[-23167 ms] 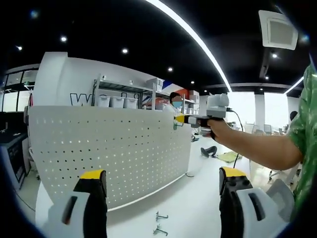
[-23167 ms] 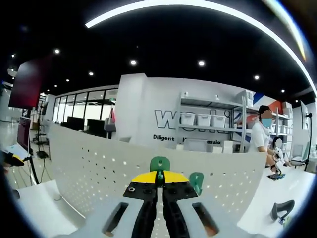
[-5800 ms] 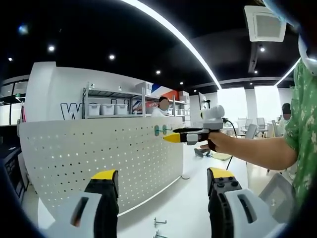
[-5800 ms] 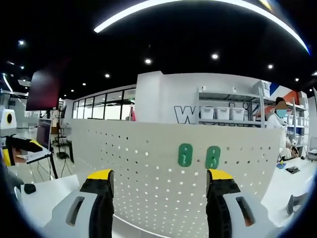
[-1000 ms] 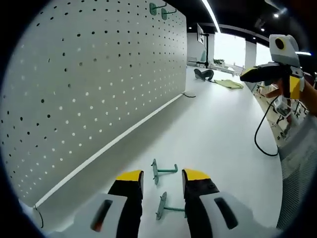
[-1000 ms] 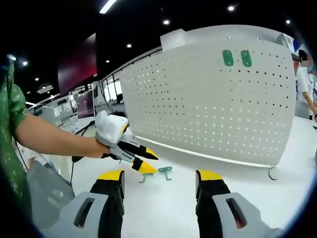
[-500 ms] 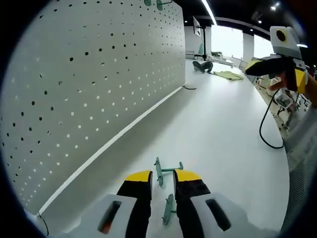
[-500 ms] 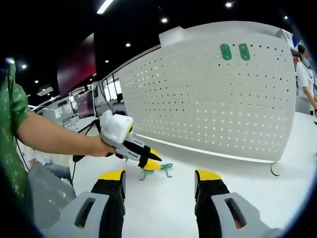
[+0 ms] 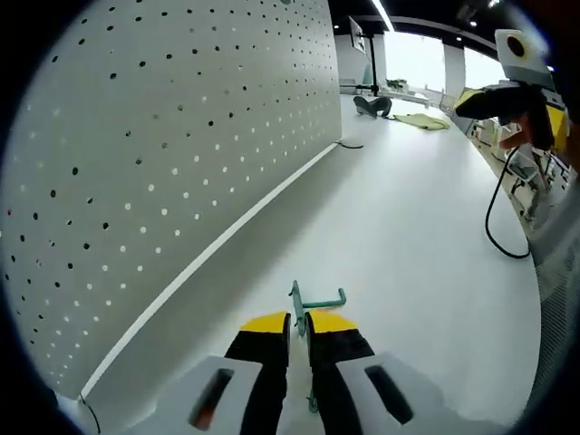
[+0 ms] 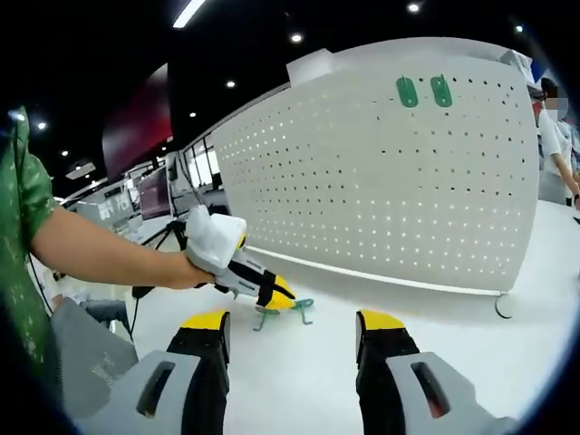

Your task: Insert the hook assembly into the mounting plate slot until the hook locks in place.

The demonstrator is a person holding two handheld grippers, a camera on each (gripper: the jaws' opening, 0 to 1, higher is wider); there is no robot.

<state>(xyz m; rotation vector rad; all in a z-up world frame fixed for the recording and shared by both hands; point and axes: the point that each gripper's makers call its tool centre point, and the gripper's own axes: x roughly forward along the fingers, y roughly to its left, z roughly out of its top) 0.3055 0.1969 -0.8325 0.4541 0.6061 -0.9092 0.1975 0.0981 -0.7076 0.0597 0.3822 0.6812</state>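
The left gripper (image 9: 298,323) has drawn its jaws almost together since a second ago, when they stood well apart on either side of the nearer hook. Only a thin gap is left between the yellow tips, and the nearer hook's (image 9: 312,385) green stem runs down inside that gap, so the pinch looks to be landing on it. I cannot tell whether the tips actually press the stem yet. Just ahead of the tips the second hook (image 9: 318,299) lies loose on the table (image 9: 408,254). To the gripper's left the white pegboard (image 9: 154,154) rises from the table.

That points to the pick-up step being nearly made; carrying the hook up to the board and seating it is not yet begun.

The right gripper (image 10: 292,323) hangs back with its jaws wide apart and nothing between them. Far ahead and above it, two green hooks (image 10: 418,91) already sit near the pegboard's top edge.

From the right gripper view the left gripper's tips cover the contact point, and the grasped hook is mostly hidden between the jaws in its own view.
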